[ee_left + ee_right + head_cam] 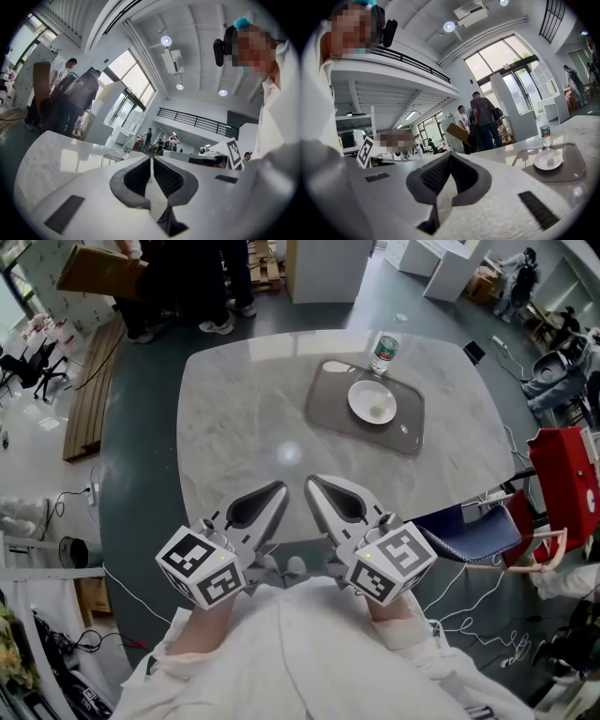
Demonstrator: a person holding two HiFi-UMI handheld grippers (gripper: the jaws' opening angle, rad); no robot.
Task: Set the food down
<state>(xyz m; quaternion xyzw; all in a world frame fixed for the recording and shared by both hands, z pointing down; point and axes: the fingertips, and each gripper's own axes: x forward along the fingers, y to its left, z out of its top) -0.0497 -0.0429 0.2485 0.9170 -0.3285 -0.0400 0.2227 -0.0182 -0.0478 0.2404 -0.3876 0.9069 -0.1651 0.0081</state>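
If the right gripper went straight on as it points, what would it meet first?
Nothing close: the right gripper points over bare table toward its far left edge. The tray and plate lie to its right. It would pass near the left gripper, though depth is unclear.

A pale grey, marble-patterned table [234, 427] with rounded corners stands on a dark floor. On its far right part lies a grey tray [328, 404], set at a slant. A bottle [383, 351] stands upright just beyond the tray's far edge.
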